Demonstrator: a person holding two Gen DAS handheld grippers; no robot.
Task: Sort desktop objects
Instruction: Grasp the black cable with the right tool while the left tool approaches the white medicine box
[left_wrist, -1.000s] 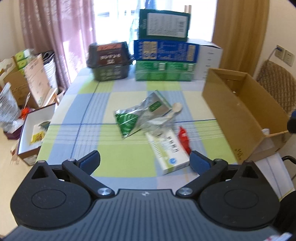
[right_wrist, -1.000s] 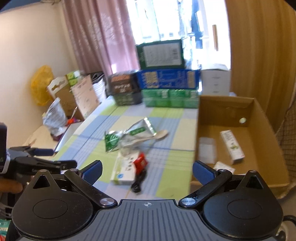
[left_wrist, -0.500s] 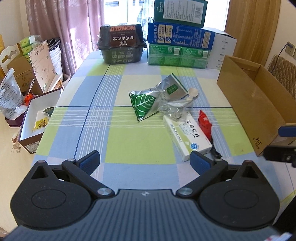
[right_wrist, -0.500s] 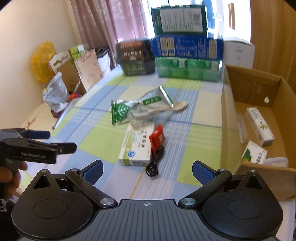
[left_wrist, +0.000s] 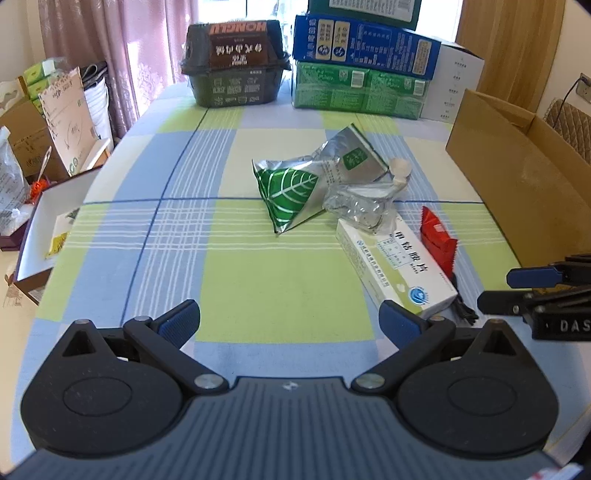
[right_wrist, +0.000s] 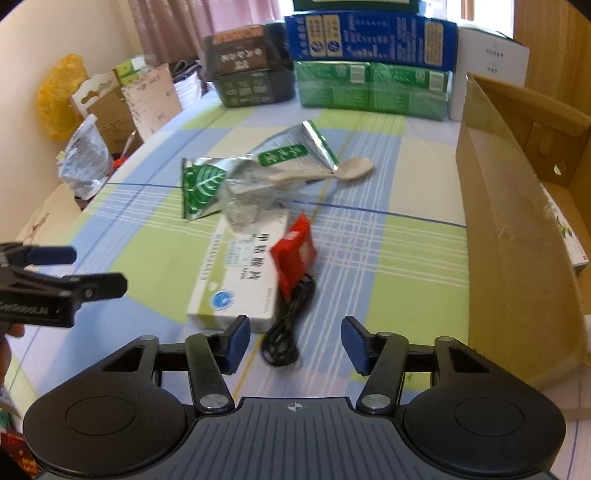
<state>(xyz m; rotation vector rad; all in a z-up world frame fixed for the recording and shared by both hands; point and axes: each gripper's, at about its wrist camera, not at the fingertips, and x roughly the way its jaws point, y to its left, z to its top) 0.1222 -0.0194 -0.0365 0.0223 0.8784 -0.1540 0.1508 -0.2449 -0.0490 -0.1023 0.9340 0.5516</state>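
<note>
A: On the checked tablecloth (left_wrist: 177, 229), near the middle, there's the little heap: a green-and-silver leaf pouch (left_wrist: 290, 197), a second silver pouch (left_wrist: 347, 162) behind it, and a crumpled clear wrapper (left_wrist: 360, 208) lying partly on the white medicine box (left_wrist: 395, 266).

B: And the red packet (right_wrist: 293, 254)?

A: Just beside the box, on its right, with one end over a coiled black cable (right_wrist: 286, 332). A pale spoon (right_wrist: 351, 169) sticks out from under the silver pouch.

B: What's the right gripper (right_wrist: 295, 341) doing?

A: Its jaws have just been closing, now about half apart, and nothing sits clamped between them (the cable coil lies on the cloth in the gap beyond the pads, the box corner near the left pad). No contact that I can see.

B: The left gripper (left_wrist: 290, 319)?

A: Spread wide, empty, over bare cloth, with the box corner close to its right finger. From the right wrist camera it shows at the left edge, fingers pointing toward the box.

B: And where does everything go?

A: The cardboard box (right_wrist: 517, 236) stands on the right side of the table, open on top; a small white carton (right_wrist: 570, 240) is just visible inside. Stacked cartons (left_wrist: 364, 62) and a dark tub (left_wrist: 234, 70) line the far edge by the window.
</note>
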